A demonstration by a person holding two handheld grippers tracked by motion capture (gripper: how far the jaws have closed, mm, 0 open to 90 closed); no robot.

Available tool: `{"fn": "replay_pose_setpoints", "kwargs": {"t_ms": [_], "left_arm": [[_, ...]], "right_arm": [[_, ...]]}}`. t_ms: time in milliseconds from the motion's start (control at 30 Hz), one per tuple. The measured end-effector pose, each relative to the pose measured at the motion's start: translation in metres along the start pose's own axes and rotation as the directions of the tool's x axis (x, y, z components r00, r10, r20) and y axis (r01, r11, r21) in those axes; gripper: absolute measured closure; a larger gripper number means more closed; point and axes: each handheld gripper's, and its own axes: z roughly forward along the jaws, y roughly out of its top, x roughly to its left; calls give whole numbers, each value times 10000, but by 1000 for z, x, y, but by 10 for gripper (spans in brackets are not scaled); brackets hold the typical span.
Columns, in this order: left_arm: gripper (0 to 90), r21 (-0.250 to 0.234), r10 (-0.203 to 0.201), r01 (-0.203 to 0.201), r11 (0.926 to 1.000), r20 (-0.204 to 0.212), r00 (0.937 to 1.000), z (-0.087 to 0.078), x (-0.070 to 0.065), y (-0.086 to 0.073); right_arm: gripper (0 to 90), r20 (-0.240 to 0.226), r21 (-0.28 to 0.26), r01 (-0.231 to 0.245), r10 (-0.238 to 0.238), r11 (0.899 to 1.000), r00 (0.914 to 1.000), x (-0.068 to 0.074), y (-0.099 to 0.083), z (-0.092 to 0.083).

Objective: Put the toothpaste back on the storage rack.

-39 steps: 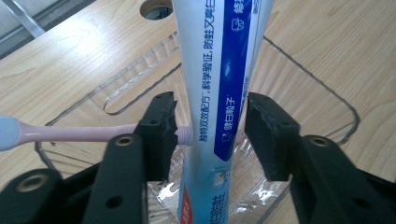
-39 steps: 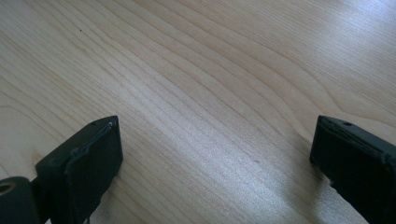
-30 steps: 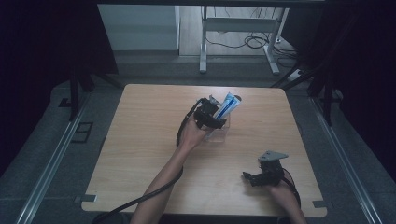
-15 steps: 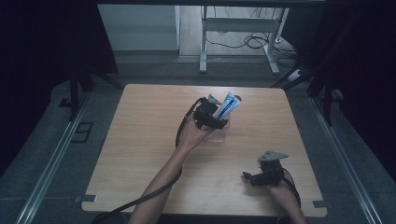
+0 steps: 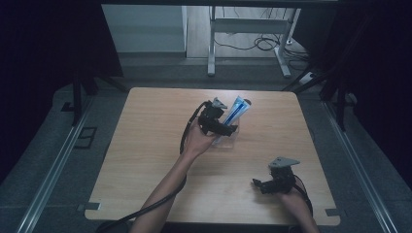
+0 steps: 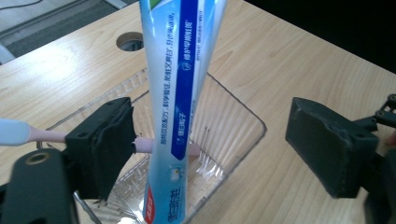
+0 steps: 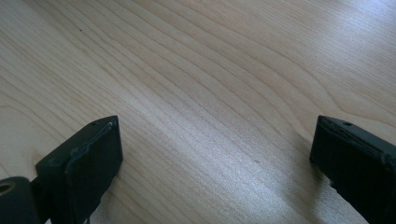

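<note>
A blue and white toothpaste tube [image 6: 180, 93] stands leaning in a clear plastic box [image 6: 243, 121] on the wooden table. A pink toothbrush [image 6: 46, 135] with a white end lies across the box behind the tube. My left gripper [image 6: 215, 149] is open. Its jaws have just been opening, and the tube stands between them with neither pad touching it. From above, the left gripper [image 5: 219, 124] sits beside the tube [image 5: 239, 110] at the box [image 5: 227, 141], mid-table. My right gripper [image 7: 215, 163] is open over bare wood, resting near the front right [image 5: 266, 184].
A round cable hole [image 6: 130, 41] pierces the tabletop beyond the box. The table [image 5: 145, 145] has bare wood to the left and front. Dark curtains flank it, and a metal desk frame [image 5: 248, 29] stands on the floor behind.
The left gripper has barely shifted beside the tube, which leans in the box as before. The right gripper has not moved.
</note>
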Motion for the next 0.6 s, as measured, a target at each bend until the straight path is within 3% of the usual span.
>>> {"fn": "replay_pose_setpoints", "kwargs": {"t_ms": [600], "left_arm": [[114,-32,495,-495,9988,-104,9987,-10,-8,-11]], "right_arm": [[22,22,10,0,0,10000,10000,0,0,0]]}}
